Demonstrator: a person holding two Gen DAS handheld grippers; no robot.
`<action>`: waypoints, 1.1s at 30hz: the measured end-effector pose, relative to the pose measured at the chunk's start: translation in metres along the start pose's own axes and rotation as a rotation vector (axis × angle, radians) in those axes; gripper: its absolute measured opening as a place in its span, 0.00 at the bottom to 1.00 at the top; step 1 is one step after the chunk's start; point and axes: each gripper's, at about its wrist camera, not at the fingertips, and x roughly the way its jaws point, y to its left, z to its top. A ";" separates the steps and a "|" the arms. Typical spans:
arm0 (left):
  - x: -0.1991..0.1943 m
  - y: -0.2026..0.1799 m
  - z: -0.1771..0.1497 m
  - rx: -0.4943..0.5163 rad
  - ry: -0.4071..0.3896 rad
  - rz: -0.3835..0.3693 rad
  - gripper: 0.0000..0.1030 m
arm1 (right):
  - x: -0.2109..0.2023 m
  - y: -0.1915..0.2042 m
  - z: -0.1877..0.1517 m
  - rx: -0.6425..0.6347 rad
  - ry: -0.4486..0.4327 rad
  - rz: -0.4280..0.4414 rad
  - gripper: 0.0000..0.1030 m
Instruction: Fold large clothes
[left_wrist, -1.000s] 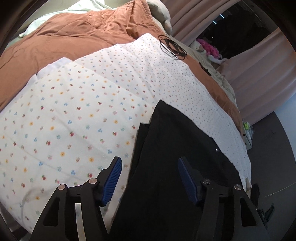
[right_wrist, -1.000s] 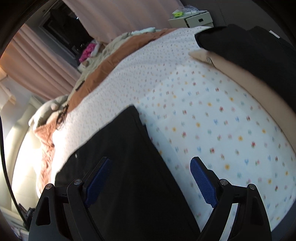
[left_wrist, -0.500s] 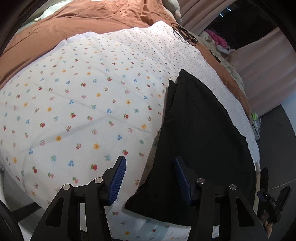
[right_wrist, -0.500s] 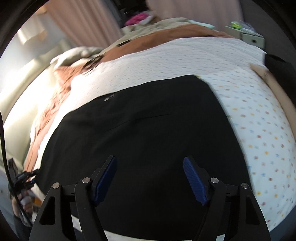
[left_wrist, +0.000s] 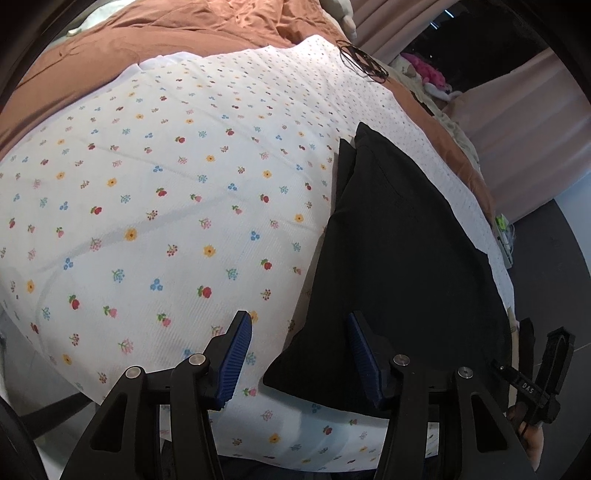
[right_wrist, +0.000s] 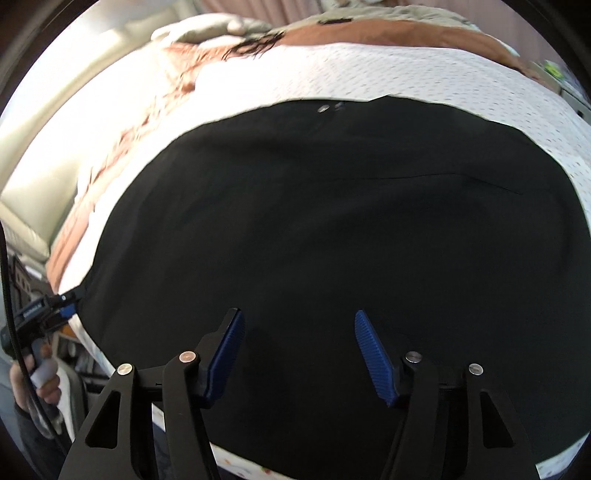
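Black garment (left_wrist: 399, 251) spread flat on floral sheet (left_wrist: 155, 192) over bed, near edge; brown duvet (left_wrist: 147, 44) bunched beyond. Left tool (left_wrist: 299, 354) part-open, hovering over garment's near corner, pads clear of cloth, nothing gripped; right tool (right_wrist: 299, 354) above garment's middle, jaws just been closing but w/ gap, empty, nothing between pads.
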 end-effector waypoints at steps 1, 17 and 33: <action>0.001 0.001 -0.001 -0.001 -0.001 -0.003 0.54 | 0.004 0.003 0.002 -0.009 0.008 -0.007 0.61; 0.001 0.006 -0.003 -0.013 -0.016 -0.023 0.54 | 0.073 -0.018 0.109 0.063 0.048 -0.173 0.48; 0.006 0.007 0.003 -0.022 -0.016 -0.027 0.54 | 0.096 -0.041 0.157 0.072 0.016 -0.169 0.48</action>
